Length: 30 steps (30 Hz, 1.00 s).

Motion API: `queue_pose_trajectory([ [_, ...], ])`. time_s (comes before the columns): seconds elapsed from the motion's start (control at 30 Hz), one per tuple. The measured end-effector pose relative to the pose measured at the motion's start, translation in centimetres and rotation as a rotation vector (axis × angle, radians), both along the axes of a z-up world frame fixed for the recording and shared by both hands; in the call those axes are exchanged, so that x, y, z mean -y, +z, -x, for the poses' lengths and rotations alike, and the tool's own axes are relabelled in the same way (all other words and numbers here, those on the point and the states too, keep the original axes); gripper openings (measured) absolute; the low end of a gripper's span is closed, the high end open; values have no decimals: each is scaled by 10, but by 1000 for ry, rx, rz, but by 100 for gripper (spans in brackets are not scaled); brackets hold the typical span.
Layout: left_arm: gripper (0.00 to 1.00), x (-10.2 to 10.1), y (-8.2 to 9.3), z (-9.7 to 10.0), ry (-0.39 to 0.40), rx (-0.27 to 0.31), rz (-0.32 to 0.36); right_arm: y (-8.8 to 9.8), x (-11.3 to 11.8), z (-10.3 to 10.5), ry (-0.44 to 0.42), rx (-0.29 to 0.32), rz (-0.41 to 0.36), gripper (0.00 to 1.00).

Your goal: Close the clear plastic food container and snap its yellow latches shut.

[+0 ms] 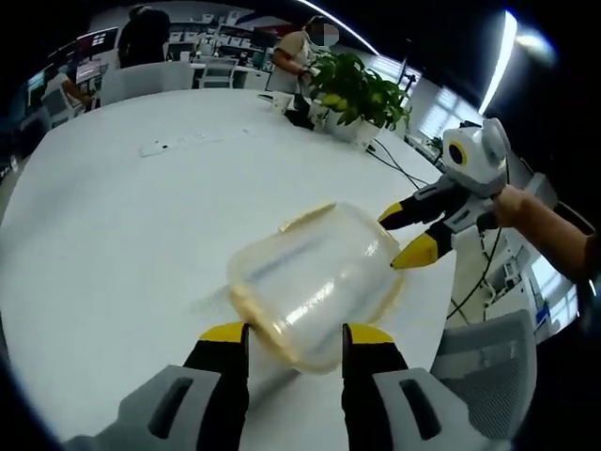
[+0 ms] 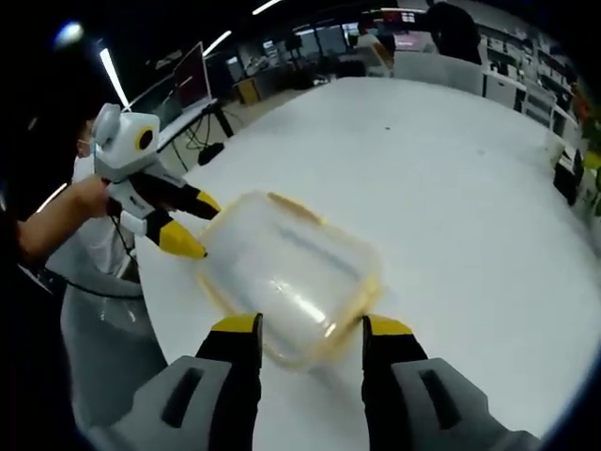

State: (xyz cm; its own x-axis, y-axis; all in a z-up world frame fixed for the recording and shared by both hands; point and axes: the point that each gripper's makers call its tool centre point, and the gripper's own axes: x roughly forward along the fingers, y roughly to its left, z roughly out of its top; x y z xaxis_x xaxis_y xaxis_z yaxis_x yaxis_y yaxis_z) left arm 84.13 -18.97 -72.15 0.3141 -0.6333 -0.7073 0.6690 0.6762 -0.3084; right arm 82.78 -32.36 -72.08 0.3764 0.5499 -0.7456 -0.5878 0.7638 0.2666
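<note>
The clear plastic container (image 1: 315, 282) with a yellowish rim lies blurred on the white table (image 1: 141, 216); a yellow latch (image 1: 305, 218) shows along its far edge. My left gripper (image 1: 296, 336) is open, its yellow-tipped jaws flanking the container's near end. My right gripper (image 1: 408, 233) comes in from the right, open, tips at the container's other end. In the right gripper view the container (image 2: 286, 272) lies between the open right gripper (image 2: 310, 327) jaws. The left gripper (image 2: 192, 225) meets its far-left corner.
A potted plant (image 1: 362, 94) and a black cable (image 1: 404, 169) sit at the table's far right. A grey chair (image 1: 488, 357) stands by the near edge. A hand (image 1: 526, 211) holds the right gripper. People sit at desks behind. The table edge (image 2: 160, 291) runs close by.
</note>
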Motion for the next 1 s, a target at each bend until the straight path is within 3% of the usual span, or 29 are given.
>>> queue_pose_trajectory([
  [0.07,31,1,0,0,-1,-4,0,-3,-1,6,6,-46,-2,37],
  [0.13,31,0,-1,-1,2,-7,-2,-12,-1,3,4,-24,2,36],
  [0.57,27,1,-1,-2,50,-23,3,-6,-3,0,-41,-39,-17,35],
  [0.6,27,-6,-3,1,84,-55,-17,-9,-2,0,-46,-50,-5,35],
  [0.7,27,-4,1,-3,83,-14,12,-9,-3,0,-49,-49,-4,35],
  [1.0,27,2,0,-4,81,-17,0,-6,-4,-2,-61,-46,-14,35],
])
